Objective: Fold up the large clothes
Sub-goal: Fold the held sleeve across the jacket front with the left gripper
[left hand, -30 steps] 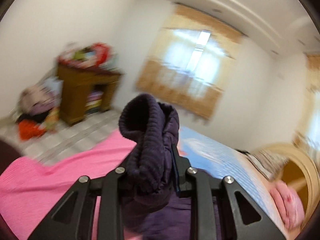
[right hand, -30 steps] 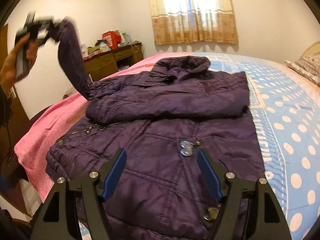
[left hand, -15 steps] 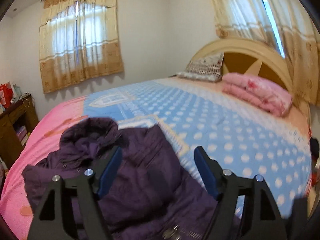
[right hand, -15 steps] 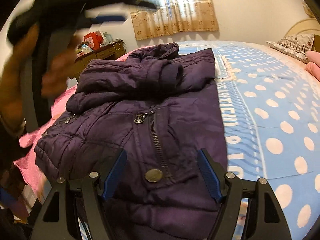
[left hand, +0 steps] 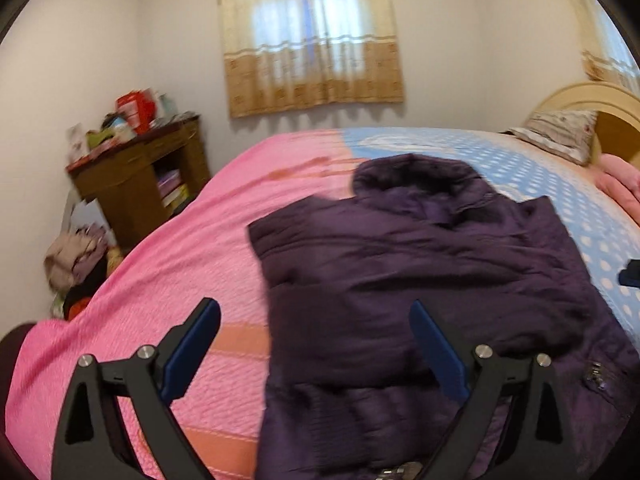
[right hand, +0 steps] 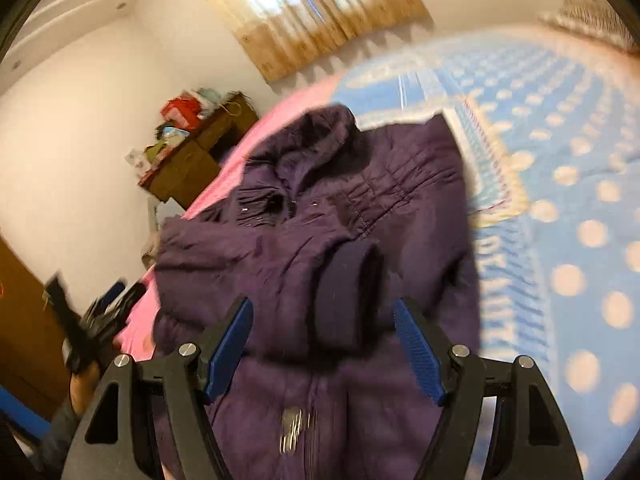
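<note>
The purple jacket (left hand: 420, 280) lies on the bed (left hand: 192, 264), across the seam where the pink cover meets the blue dotted one, collar toward the window. A sleeve is folded across its chest, and the ribbed cuff (right hand: 348, 292) rests near the middle. Your left gripper (left hand: 316, 344) hangs over the jacket's left edge, its jaws opening wide with nothing pinched; cloth lies below the gap, apart from the pads. Your right gripper (right hand: 324, 348) stands open above the cuff, which seems to lie under the gap untouched, though blur makes this uncertain. A cluttered wooden desk (left hand: 136, 180) stands beside the bed. A pillow (left hand: 560, 136) rests by the headboard.
</note>
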A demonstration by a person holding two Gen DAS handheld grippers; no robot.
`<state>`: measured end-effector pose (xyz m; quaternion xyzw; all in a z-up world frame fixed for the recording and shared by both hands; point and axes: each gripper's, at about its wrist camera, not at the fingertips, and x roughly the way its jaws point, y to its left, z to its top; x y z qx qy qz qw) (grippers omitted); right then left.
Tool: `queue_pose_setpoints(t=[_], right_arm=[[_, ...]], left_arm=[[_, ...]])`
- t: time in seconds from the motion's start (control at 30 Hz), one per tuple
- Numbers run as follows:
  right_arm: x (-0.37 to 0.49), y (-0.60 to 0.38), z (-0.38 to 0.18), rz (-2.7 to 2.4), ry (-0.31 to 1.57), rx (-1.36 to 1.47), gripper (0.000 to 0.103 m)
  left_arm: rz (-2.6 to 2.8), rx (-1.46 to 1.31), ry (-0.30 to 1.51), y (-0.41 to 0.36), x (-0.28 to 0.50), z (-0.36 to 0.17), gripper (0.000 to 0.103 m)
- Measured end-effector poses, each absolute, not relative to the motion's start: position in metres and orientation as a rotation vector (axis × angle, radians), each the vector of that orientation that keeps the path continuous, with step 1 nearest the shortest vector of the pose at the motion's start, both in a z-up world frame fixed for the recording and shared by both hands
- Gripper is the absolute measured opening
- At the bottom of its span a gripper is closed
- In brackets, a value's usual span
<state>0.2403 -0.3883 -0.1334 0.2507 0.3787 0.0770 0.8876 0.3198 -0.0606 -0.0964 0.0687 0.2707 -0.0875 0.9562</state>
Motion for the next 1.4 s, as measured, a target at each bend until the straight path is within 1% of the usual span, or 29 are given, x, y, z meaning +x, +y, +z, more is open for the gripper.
queue_pose_setpoints(t=[0.03, 0.07, 0.1, 0.23, 0.37, 0.5, 0.6, 0.67, 0.73, 0.77, 0.8, 0.83, 0.93, 1.03, 1.1, 1.13, 1.2, 1.3, 1.4], right_arm=[[0.254, -0.386, -0.144, 0.191, 0.828, 0.557, 0.052], [0.269, -0.383, -0.160, 0.235, 0.868, 0.627, 0.033], [0.273, -0.382, -0.165, 0.248, 0.874, 0.650, 0.007], [0.248, -0.371, -0.140, 0.245, 0.760, 0.568, 0.005], [0.212, -0.392, -0.121, 0.127, 0.672, 0.491, 0.004], [0.209, -0.416, -0.142, 0.020, 0.744, 0.499, 0.004], [0.218, -0.405, -0.151, 0.023, 0.817, 0.432, 0.005], [0.218, -0.390, -0.141, -0.031, 0.822, 0.319, 0.011], [0.214, -0.382, -0.124, -0.115, 0.794, 0.233, 0.044], [0.209, -0.383, -0.118, -0.140, 0.766, 0.212, 0.049], [0.206, -0.379, -0.105, -0.145, 0.709, 0.197, 0.051], [0.207, -0.374, -0.096, -0.116, 0.675, 0.192, 0.051], [0.223, -0.356, -0.087, -0.029, 0.678, 0.173, 0.051], [0.252, -0.334, -0.094, 0.109, 0.711, 0.211, 0.051], [0.272, -0.323, -0.103, 0.181, 0.743, 0.244, 0.051], [0.274, -0.319, -0.106, 0.196, 0.753, 0.248, 0.051], [0.284, -0.308, -0.110, 0.192, 0.774, 0.223, 0.051], [0.293, -0.299, -0.101, 0.254, 0.778, 0.236, 0.051], [0.326, -0.273, -0.077, 0.300, 0.757, 0.197, 0.051]], left_arm=[[-0.173, 0.134, 0.555, -0.060, 0.321, -0.102, 0.098], [-0.172, 0.129, 0.562, -0.060, 0.320, -0.103, 0.098], [-0.173, 0.126, 0.568, -0.062, 0.321, -0.105, 0.098], [-0.181, 0.141, 0.549, -0.067, 0.326, -0.103, 0.099], [-0.123, 0.165, 0.523, -0.059, 0.338, -0.099, 0.101], [-0.071, 0.132, 0.555, -0.057, 0.356, -0.100, 0.101], [-0.074, 0.129, 0.566, -0.066, 0.358, -0.102, 0.101], [-0.086, 0.144, 0.562, -0.073, 0.356, -0.102, 0.101], [-0.091, 0.166, 0.550, -0.079, 0.354, -0.101, 0.101], [-0.095, 0.172, 0.546, -0.082, 0.354, -0.099, 0.101], [-0.097, 0.174, 0.543, -0.086, 0.356, -0.097, 0.101], [-0.103, 0.168, 0.542, -0.089, 0.358, -0.094, 0.101], [-0.125, 0.173, 0.535, -0.110, 0.367, -0.087, 0.102], [-0.153, 0.235, 0.555, -0.141, 0.381, -0.091, 0.103], [-0.070, 0.308, 0.572, -0.151, 0.391, -0.101, 0.103], [-0.023, 0.303, 0.621, -0.145, 0.401, -0.109, 0.103], [-0.020, 0.210, 0.673, -0.118, 0.403, -0.118, 0.103], [0.007, 0.123, 0.634, -0.074, 0.385, -0.120, 0.103], [0.008, 0.062, 0.680, -0.050, 0.383, -0.130, 0.103]])
